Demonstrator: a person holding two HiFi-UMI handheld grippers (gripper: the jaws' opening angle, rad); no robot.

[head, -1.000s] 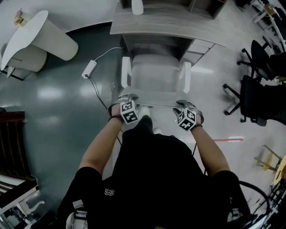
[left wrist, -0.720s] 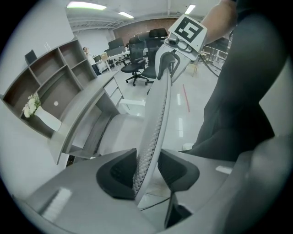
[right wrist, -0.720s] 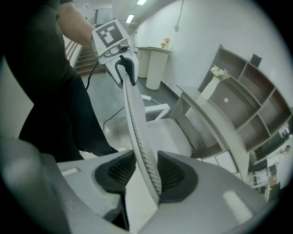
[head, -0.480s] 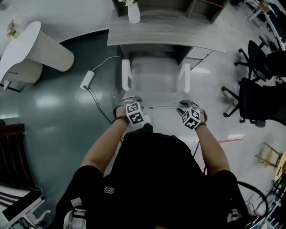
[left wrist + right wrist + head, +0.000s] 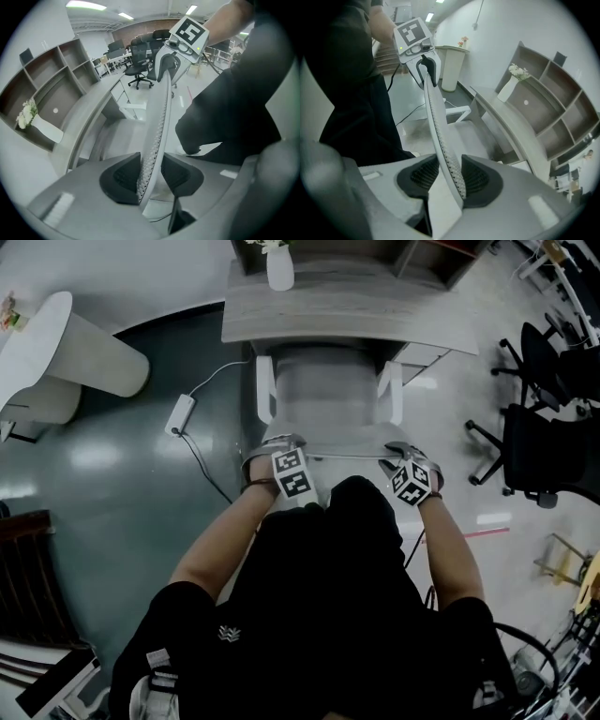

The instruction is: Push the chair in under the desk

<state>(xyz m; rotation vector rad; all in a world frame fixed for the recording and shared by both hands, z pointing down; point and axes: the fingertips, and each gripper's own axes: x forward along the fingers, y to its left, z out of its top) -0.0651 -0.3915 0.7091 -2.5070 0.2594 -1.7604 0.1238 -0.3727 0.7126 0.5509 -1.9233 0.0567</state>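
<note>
Head view: the chair [image 5: 328, 399] is straight ahead of me, seat front already under the surface [image 5: 319, 310]. Its backrest [image 5: 342, 455] runs left-right, with the left gripper [image 5: 281, 451] and right gripper [image 5: 405, 463] on its two ends, equally near; the lower chair is hidden under me. Left gripper view: the jaws, just closing a bit, pinch the mesh backrest [image 5: 157, 136] edge-on between the pads, with the surface beyond. Right gripper view: narrow jaws likewise clamp the backrest [image 5: 440, 140]; I can't tell how deep the seat sits.
</note>
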